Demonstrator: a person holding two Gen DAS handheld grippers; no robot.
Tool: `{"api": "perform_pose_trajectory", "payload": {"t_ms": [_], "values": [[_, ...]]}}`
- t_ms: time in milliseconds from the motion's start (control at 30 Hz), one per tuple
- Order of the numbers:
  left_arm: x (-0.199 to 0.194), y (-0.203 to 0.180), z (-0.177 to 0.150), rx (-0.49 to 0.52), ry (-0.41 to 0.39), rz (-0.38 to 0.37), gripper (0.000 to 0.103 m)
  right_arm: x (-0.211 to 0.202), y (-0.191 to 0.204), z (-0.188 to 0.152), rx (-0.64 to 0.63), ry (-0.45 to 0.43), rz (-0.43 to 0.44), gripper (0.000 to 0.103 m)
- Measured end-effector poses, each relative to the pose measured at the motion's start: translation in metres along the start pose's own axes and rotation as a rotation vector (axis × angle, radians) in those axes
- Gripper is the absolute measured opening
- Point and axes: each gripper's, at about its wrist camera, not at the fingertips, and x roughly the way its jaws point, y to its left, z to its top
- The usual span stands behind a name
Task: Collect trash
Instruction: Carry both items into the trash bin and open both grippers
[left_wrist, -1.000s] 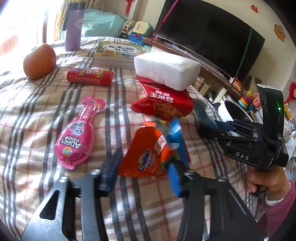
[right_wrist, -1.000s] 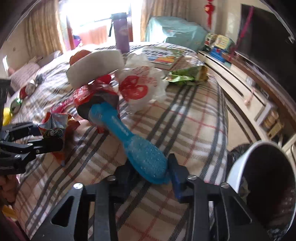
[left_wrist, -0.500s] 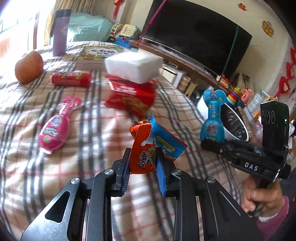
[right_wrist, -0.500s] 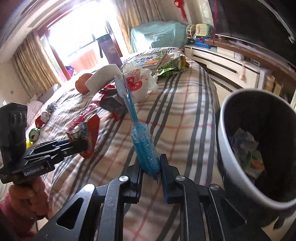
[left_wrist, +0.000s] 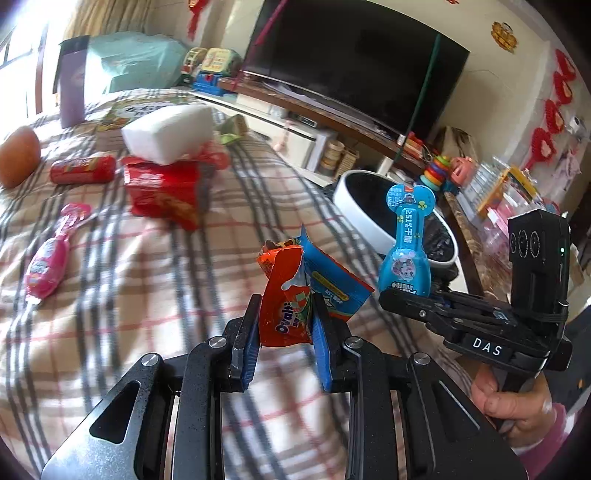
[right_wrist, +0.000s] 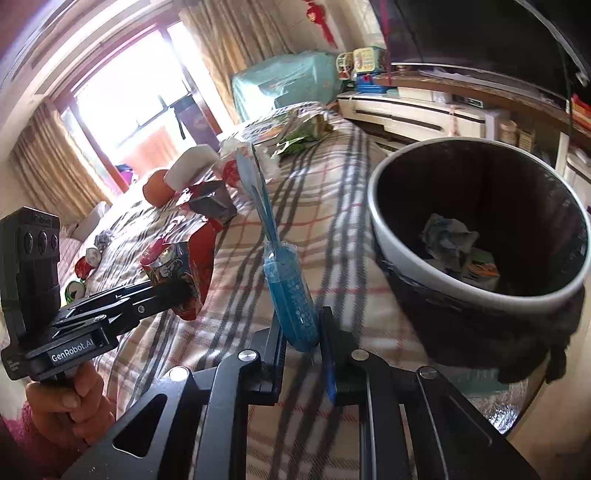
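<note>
- The left hand-held gripper (left_wrist: 284, 354) is clamped on an orange Ovaltine wrapper (left_wrist: 286, 299), lifted off the bed (left_wrist: 110, 280).
- The right hand-held gripper (right_wrist: 301, 341) pinches a blue bone-shaped packet (right_wrist: 291, 295), just beside the trash bin (right_wrist: 391, 236).
- Neither piece is dropped in yet; the bin already holds scraps.
- On the bed remain a pink packet (left_wrist: 46, 260) and a red snack bag (left_wrist: 162, 192).

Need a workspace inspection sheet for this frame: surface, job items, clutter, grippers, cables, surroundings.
Surface: plaid bedspread, rumpled.
Job's things: orange snack wrapper and blue packet, both lifted off the bed; white bin beside the bed, trash already inside.
Clutter: pink packet, red bag, white foam block, red tube, apple.
Grippers: left gripper shut on the wrapper; right gripper shut on the blue packet.
Cables: nothing seen.
Surroundings: TV, toys, window.
</note>
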Motion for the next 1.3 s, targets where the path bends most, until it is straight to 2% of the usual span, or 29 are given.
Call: {"api": "perform_pose_trajectory", "payload": {"t_ms": [700,1300], "values": [[0.025,-0.053,0.017,0.103,0.022,-0.026,0.024,-0.044,-0.054,-0.004,0.121,-0.111,-0.076,0.017],[0.038,-0.075,0.030,0.147,0.024,-0.037,0.024,-0.061,-0.074,0.000,0.153,-0.152,-0.095,0.016]]}}
